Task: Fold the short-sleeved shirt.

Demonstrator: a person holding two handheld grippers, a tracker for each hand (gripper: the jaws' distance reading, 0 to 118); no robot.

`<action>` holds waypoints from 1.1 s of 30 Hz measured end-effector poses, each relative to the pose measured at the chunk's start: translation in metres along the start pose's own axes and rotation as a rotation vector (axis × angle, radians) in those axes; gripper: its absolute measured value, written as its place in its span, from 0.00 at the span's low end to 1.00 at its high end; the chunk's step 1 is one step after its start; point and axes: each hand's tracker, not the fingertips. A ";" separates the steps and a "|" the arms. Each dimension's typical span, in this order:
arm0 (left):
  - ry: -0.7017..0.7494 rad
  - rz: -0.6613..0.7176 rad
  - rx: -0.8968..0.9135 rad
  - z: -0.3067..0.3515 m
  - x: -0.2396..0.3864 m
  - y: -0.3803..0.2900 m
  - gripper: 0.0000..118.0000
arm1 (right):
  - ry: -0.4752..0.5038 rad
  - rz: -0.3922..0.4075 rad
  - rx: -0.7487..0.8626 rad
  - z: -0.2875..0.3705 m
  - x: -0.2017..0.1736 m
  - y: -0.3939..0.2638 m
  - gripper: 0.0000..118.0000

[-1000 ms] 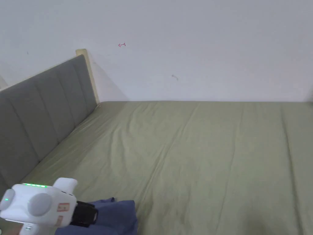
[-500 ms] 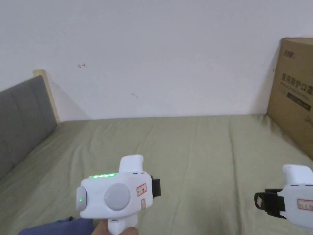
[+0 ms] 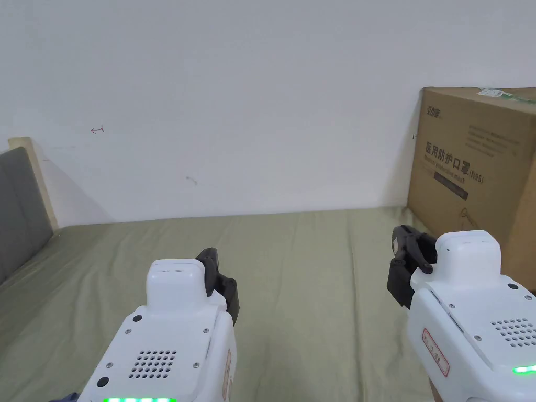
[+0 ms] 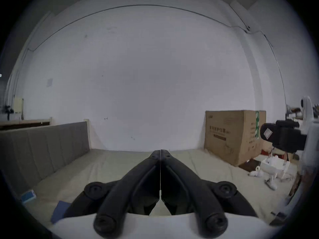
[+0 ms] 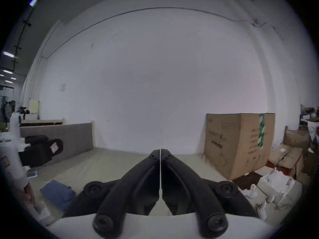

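Observation:
The blue short-sleeved shirt point(image 5: 57, 196) lies in a folded bundle on the olive-green bed sheet point(image 3: 314, 261), low and to the left behind both grippers; a corner of the shirt point(image 4: 59, 210) shows beside the left jaws. My left gripper point(image 3: 212, 259) and right gripper point(image 3: 405, 235) are held side by side above the bed, pointing at the white wall. In the left gripper view the left gripper point(image 4: 160, 152) has its jaws pressed together with nothing between them. The right gripper point(image 5: 160, 151) stands the same way, shut and holding nothing.
A large cardboard box point(image 3: 471, 172) stands at the bed's right end against the wall. A grey padded headboard point(image 3: 18, 209) bounds the left side. A small blue-and-white object point(image 4: 28, 195) lies near the headboard. White clutter point(image 5: 276, 185) and more boxes sit beyond the right edge.
The head camera has swung right, bringing the box into view. The left gripper left the blue shirt and rose; both grippers turned from facing each other to pointing at the wall.

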 end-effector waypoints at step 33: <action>0.010 -0.007 -0.111 -0.011 -0.009 -0.004 0.97 | 0.003 0.023 -0.121 -0.014 -0.002 -0.006 1.00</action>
